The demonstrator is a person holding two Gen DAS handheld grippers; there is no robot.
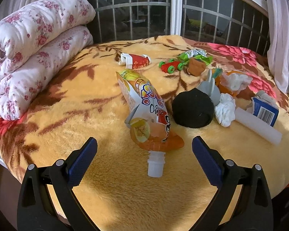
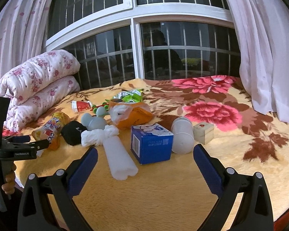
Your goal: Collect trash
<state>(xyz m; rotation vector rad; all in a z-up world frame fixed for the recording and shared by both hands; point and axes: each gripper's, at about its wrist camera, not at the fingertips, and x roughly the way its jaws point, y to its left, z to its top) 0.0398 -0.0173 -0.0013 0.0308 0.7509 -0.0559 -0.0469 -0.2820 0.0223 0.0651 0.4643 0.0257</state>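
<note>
An orange drink pouch (image 1: 146, 113) with a white spout cap (image 1: 155, 166) lies on the yellow blanket (image 1: 86, 115), cap between the tips of my open left gripper (image 1: 144, 150). In the right wrist view the pouch (image 2: 52, 129) lies at left. My open right gripper (image 2: 145, 157) hovers just short of a blue carton (image 2: 151, 144) and a white plastic tube (image 2: 121, 157). Crumpled white tissue (image 2: 98, 134), an orange bag with tissue (image 2: 129, 113), a red-white paper cup (image 2: 81, 105) and green wrappers (image 2: 129, 96) lie behind.
A black pouch (image 1: 192, 109), a grey toy (image 2: 95, 120), a red toy car (image 1: 170, 66), a white jar (image 2: 182, 134) and a small cream box (image 2: 203, 132) share the bed. A folded floral quilt (image 1: 34, 48) sits at left. Window and curtains stand behind.
</note>
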